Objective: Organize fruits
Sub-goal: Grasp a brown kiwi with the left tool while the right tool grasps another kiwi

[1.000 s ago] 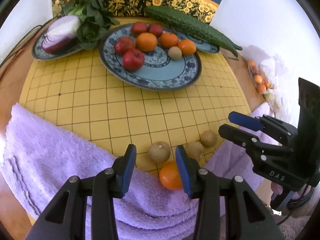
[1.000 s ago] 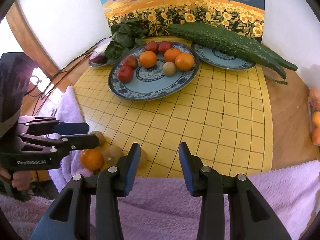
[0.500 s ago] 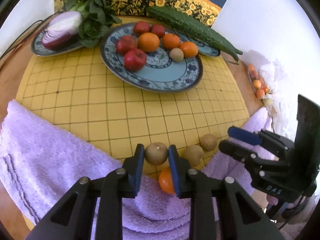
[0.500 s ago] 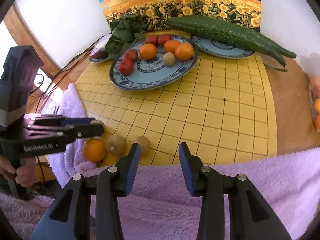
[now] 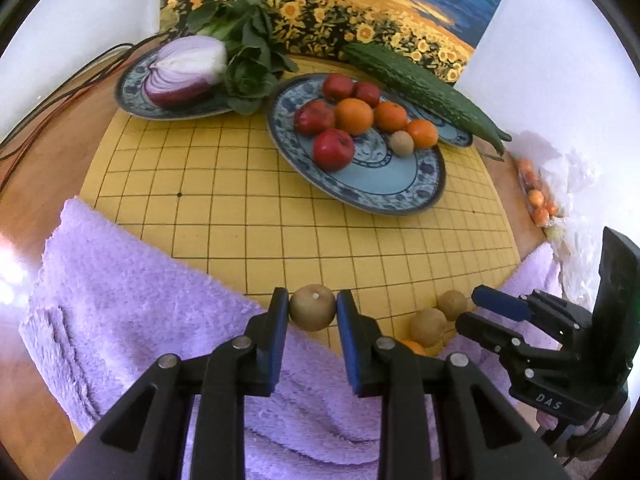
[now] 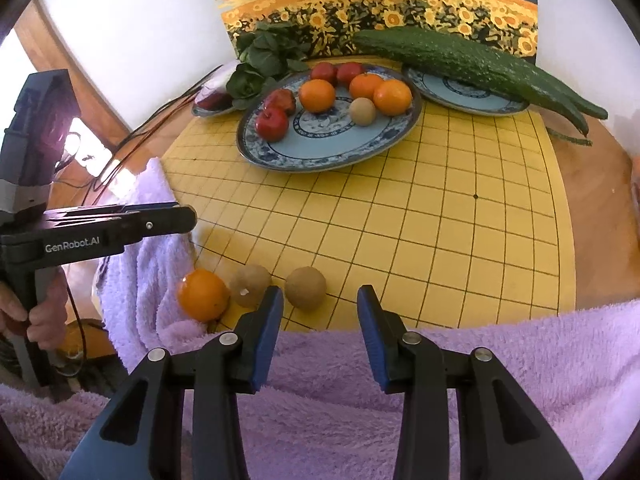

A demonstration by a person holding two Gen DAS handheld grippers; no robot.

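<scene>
My left gripper (image 5: pixel 312 307) is shut on a brown kiwi (image 5: pixel 312 307) and holds it above the near edge of the yellow grid board (image 5: pixel 280 208). Two more kiwis (image 6: pixel 306 288) and an orange (image 6: pixel 203 295) lie at the board's near edge by the purple towel (image 6: pixel 360 380). The large blue plate (image 6: pixel 320 148) holds apples, oranges and one kiwi. My right gripper (image 6: pixel 320 302) is open and empty, just short of the nearest loose kiwi. In the right wrist view the left gripper (image 6: pixel 176 218) is raised at the left.
A long cucumber (image 6: pixel 472 60) lies on a small plate at the back right. A halved red onion (image 5: pixel 184 72) and leafy greens (image 5: pixel 248 52) sit on a plate at the back left. A bag of small oranges (image 5: pixel 538 196) lies at the right. Cables run along the left.
My left gripper closed on the kiwi and lifted it off the board, rising and moving left. My right gripper moved slightly closer to the loose kiwis and stayed open.
</scene>
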